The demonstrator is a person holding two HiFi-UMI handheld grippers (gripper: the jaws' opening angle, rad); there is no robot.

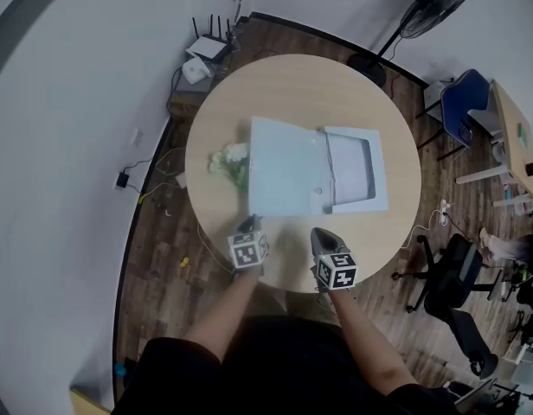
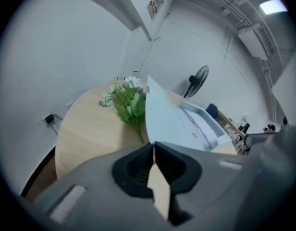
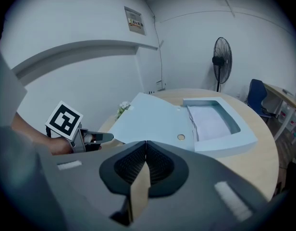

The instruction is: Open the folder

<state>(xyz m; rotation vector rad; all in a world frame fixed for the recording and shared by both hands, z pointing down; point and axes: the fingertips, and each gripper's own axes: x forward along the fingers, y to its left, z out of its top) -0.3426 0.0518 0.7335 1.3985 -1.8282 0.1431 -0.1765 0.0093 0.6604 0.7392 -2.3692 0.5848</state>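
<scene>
A pale blue box folder lies open in the middle of the round wooden table. Its lid is swung over to the left, with the far edge raised beside the flowers. The tray half on the right holds white paper. My left gripper is shut and empty, just off the lid's near left corner. In the left gripper view the lid rises right ahead of the left gripper. My right gripper hovers shut and empty at the table's near edge. The right gripper view shows the right gripper facing the lid and tray.
A bunch of white flowers lies left of the lid. Beyond the table stand a fan, a blue chair, a black office chair and a router on a low stand. Cables run along the floor at the left.
</scene>
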